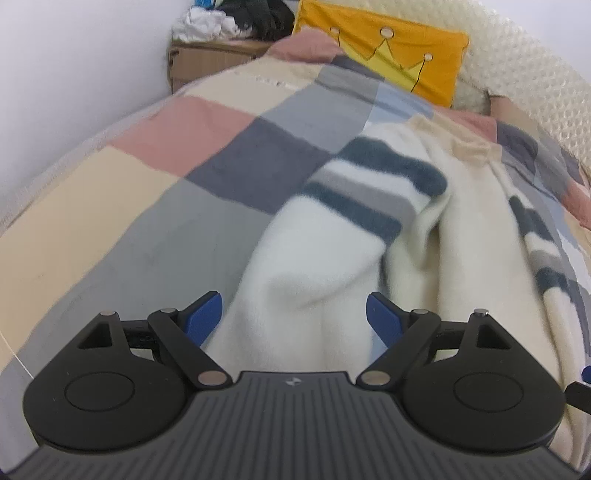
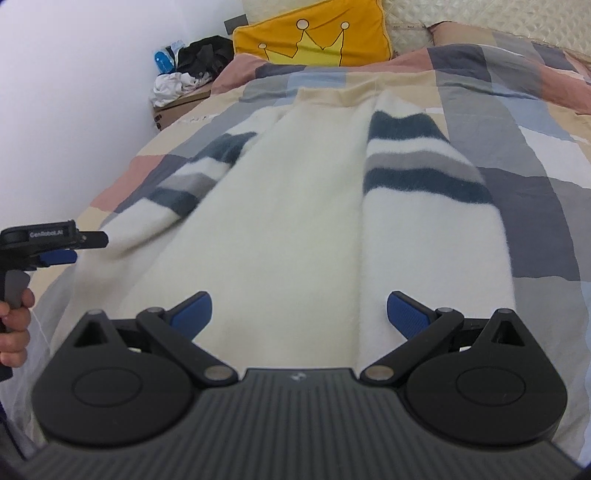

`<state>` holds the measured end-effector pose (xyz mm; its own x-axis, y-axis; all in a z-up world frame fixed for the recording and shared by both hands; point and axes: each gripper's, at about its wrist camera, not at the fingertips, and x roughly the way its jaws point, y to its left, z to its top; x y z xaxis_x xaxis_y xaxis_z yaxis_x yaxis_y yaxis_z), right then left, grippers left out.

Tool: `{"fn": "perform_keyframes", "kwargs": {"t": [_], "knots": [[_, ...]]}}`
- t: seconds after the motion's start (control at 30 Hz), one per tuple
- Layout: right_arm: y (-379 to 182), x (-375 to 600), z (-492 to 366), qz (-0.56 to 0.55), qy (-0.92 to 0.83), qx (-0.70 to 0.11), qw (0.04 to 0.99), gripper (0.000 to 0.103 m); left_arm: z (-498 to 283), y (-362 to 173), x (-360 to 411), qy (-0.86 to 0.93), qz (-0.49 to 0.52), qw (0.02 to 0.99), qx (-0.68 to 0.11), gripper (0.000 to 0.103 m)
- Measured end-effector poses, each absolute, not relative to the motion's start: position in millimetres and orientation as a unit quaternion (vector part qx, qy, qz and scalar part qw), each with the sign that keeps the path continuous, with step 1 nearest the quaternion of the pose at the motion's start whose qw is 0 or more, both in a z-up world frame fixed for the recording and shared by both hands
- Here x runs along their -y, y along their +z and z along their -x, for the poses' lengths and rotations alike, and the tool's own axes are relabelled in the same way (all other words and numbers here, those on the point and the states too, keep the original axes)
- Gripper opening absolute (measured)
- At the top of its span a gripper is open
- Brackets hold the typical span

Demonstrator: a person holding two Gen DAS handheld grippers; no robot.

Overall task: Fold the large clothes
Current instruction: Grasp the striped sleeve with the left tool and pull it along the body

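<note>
A: What lies under both grippers?

B: A bed with a checked cover [image 2: 535,206] in pink, grey, cream and blue. Spread on it, straight ahead of the right gripper [image 2: 298,314], is a large cream sweater [image 2: 288,221], with both sleeves folded in along its body.

A: And the sleeves?

B: Each carries dark blue and grey stripes. The left sleeve [image 1: 373,188] runs away from the left gripper [image 1: 294,315], whose blue fingers stand wide apart over the cloth with nothing pinched between them. The right sleeve [image 2: 424,173] lies ahead of the right gripper and a little to its right.

A: Is the right gripper holding anything?

B: No, its jaws also stand wide, over the sweater's near edge.

A: Beyond the sweater?

B: A yellow pillow [image 2: 314,33] with a crown drawing, at the head of the bed. To its left a cardboard box [image 1: 207,59] bears a heap of clothes [image 2: 192,70]
</note>
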<state>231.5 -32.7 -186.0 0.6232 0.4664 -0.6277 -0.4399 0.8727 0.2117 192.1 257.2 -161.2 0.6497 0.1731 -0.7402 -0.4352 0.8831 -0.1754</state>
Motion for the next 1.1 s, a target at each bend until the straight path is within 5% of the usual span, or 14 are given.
{"fn": "perform_keyframes", "kwargs": {"t": [0.3, 0.67, 1.1], "knots": [[-191.9, 31.2, -234.0, -0.02, 0.251, -0.365, 0.896, 0.103, -197.5, -189.1, -254.7, 0.167, 0.174, 0.866, -0.438, 0.083], [-194.0, 31.4, -233.8, -0.021, 0.253, -0.369, 0.894, 0.103, -195.8, -189.2, -247.7, 0.181, 0.146, 0.866, -0.443, 0.011], [-193.3, 33.5, -235.2, -0.033, 0.252, -0.369, 0.894, 0.103, -193.6, -129.3, -170.8, 0.107, -0.03, 0.924, -0.367, 0.008]]}}
